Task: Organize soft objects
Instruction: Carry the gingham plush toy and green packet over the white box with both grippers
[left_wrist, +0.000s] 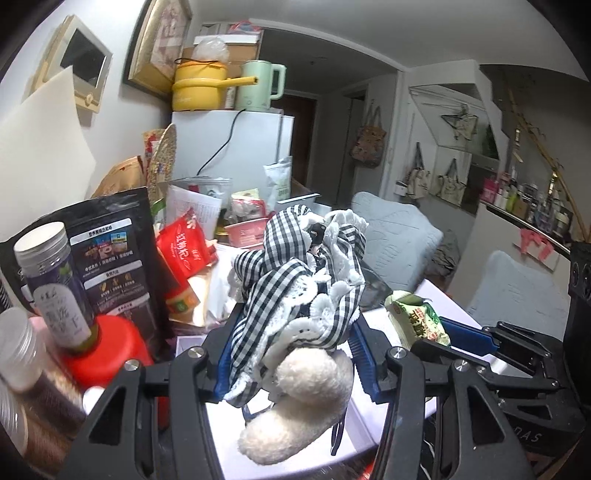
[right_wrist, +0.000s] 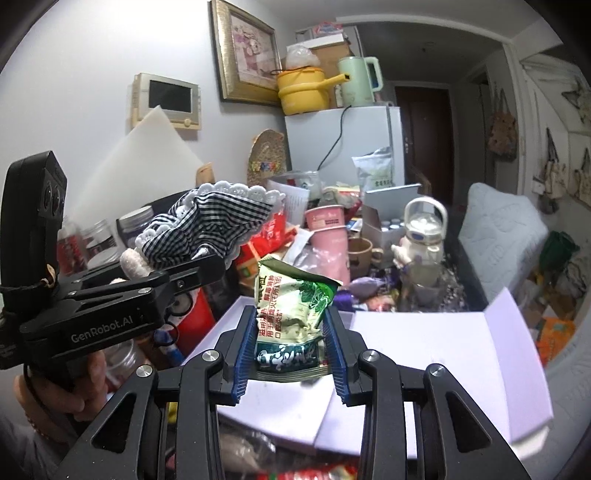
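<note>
Up close, the left claw (left_wrist: 291, 354) pinches a plush toy (left_wrist: 295, 398) between its blue pads: cream, fleecy body below, and above it a black-and-white gingham dress (left_wrist: 284, 291) edged with white scalloped lace, bunched and crumpled. In the right wrist view the same toy (right_wrist: 218, 225) is held aloft at the left, above the cluttered table, with the lace frill uppermost.

The right claw (right_wrist: 291, 354) is pressed onto a soft green-and-white snack packet (right_wrist: 291, 314), crinkled, printed with Chinese characters and a leafy pattern; it sits above an open white box (right_wrist: 424, 354) with a pale lilac flap. The left wrist view shows that packet (left_wrist: 417, 317) just beside the toy.

Readable writing: "GenRobot.AI" in white on the side of the left claw's black body (right_wrist: 99, 328). A red pouch (left_wrist: 184, 251) carries white Chinese characters, a black pouch (left_wrist: 110, 258) has white-framed label panels, and a dark jar (left_wrist: 55, 280) with a silver lid bears a pale label in Chinese script.
</note>
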